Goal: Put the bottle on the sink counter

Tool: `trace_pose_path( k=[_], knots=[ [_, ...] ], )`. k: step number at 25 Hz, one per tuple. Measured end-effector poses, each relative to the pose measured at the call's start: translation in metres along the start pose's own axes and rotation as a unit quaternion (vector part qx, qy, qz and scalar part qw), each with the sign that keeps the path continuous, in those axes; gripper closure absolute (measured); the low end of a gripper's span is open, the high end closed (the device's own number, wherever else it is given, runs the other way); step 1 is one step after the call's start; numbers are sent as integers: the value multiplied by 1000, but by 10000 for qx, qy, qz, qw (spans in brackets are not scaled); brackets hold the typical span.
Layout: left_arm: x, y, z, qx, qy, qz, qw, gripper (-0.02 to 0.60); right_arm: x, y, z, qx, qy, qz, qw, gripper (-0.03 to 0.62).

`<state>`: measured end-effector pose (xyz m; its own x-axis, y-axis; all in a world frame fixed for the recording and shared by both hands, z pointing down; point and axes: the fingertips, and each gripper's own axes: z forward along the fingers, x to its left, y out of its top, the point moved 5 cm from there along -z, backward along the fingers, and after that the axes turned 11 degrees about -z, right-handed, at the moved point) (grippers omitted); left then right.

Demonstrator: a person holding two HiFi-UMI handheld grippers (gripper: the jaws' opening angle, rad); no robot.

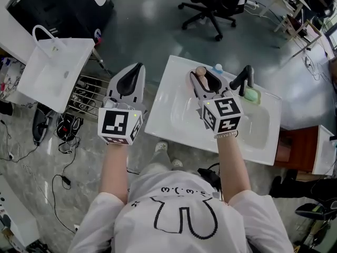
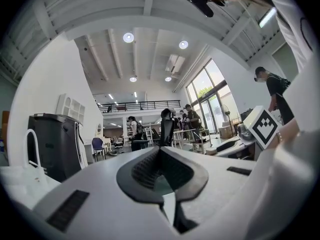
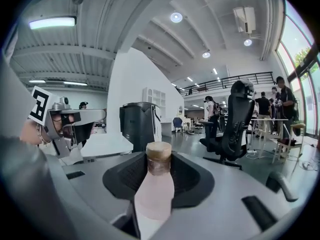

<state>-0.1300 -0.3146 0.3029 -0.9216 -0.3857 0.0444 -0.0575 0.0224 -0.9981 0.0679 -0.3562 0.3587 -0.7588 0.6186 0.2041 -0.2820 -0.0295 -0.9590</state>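
Firmly, right claw [image 3: 160, 179] grips pink bottle [image 3: 152, 199]; brown neck band [image 3: 159, 165] too blurred to read.

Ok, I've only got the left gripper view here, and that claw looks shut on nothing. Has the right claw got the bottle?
Observer: Yes. The right claw is shut on a pale pink bottle with a tan cap.
Operator: Where is it compared with the sink?
Observer: In the head view it's over the back of the white sink, just left of the black tap.
Operator: Is anything sitting back there already?
Observer: A green bar, probably soap, lies just right of the tap.
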Motion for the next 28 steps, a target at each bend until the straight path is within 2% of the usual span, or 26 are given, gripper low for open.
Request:
trace_pose_path(
  k=[14,28],
  knots=[
    [59,-23,59,279,-250,-151,9992,572,-16,-42,105,575,-74,303,9979,439],
    [100,-45,89,557,-262,-262,9978,572,-15,-92,163,1100,-69,564,9923,439]
  ],
)
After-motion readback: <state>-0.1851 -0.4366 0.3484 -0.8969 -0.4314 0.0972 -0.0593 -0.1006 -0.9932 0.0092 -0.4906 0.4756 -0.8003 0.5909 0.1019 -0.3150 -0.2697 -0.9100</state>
